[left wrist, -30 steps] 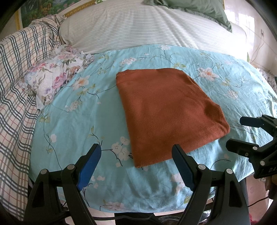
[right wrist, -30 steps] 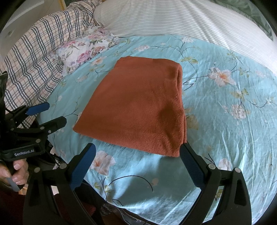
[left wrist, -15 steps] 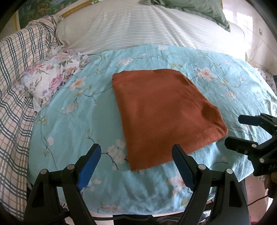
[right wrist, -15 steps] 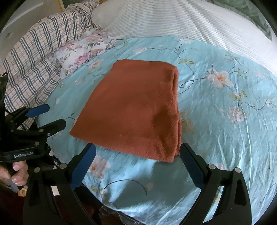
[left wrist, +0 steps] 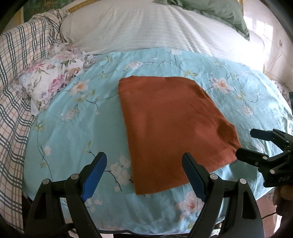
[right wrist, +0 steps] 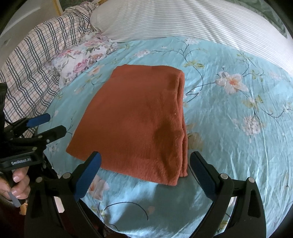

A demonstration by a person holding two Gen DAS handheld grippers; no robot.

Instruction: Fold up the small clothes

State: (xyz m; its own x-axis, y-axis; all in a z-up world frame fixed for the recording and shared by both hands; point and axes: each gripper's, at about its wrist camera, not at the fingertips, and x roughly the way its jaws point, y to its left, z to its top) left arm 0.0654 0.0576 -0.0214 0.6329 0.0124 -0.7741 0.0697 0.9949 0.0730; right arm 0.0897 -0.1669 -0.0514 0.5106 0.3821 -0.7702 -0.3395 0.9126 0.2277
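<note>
Left hand-held gripper (left wrist: 144, 175) hangs wide open and empty over the cloth's near-left corner. The rust cloth (left wrist: 170, 126) lies lengthwise up the bed (left wrist: 73, 128). Right hand-held gripper (right wrist: 144, 173) (also gaping, empty) hovers at the near-right corner, so they look about equally close.

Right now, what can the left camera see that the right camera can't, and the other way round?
Only the left wrist view shows the green pillow at the bed's head, and the open right hand-held gripper.

Only the right wrist view shows the stacked layers along the folded rust-orange knitted cloth's right edge, plus the person's left hand holding the open left hand-held gripper.

Both show that cloth lying flat on the turquoise floral bedsheet, the floral pillow and the plaid blanket.
</note>
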